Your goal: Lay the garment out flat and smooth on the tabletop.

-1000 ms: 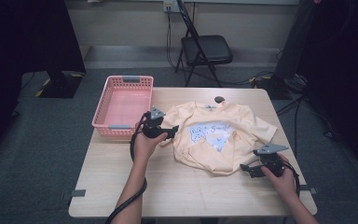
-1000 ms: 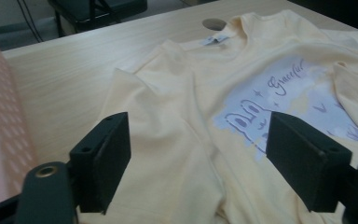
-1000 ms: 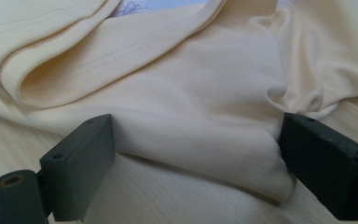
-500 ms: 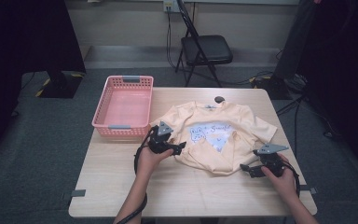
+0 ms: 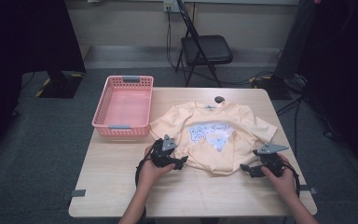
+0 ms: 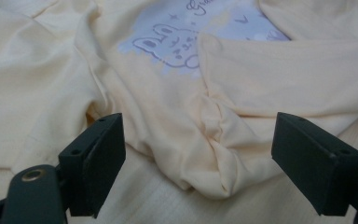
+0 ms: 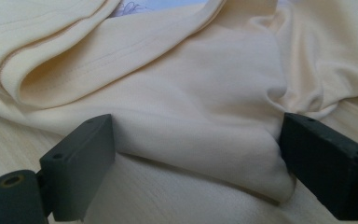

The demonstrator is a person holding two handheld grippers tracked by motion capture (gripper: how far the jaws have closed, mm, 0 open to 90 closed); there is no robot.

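**Both jaws wide at the shirt's lower edge**

A pale yellow shirt (image 5: 214, 137) lay on the wooden surface (image 5: 121, 186), collar away from me, its printed front facing up and its lower hem folded up over part of the print. I take the shirt as my landmark for everything else.

My left gripper (image 5: 175, 163) sat at the shirt's lower left corner, held in my left hand (image 5: 151, 170). In the left gripper view (image 6: 198, 158) its jaws stood wide apart, holding nothing. A bunched, wrinkled fold of the shirt (image 6: 214, 140) lay on the surface between them, touching neither one as far as I could see. The blue cartoon print (image 6: 177, 42) showed farther up the cloth.

My right gripper (image 5: 249, 170) lay at the shirt's lower right corner, in my right hand (image 5: 279, 175). In the right gripper view (image 7: 196, 168) those jaws were also spread wide and gripped nothing. A rounded fold of the shirt (image 7: 191, 116) sat between them, and the cloth's edge came right up against the right-hand one; I could not tell whether it truly touched.

A pink basket (image 5: 123, 107) stood just left of the shirt, at the surface's far left corner. A small dark round thing (image 5: 219, 99) lay just beyond the shirt's collar. Well beyond the shirt, off the surface, stood a black folding chair (image 5: 205, 51) on the grey floor (image 5: 42, 140).
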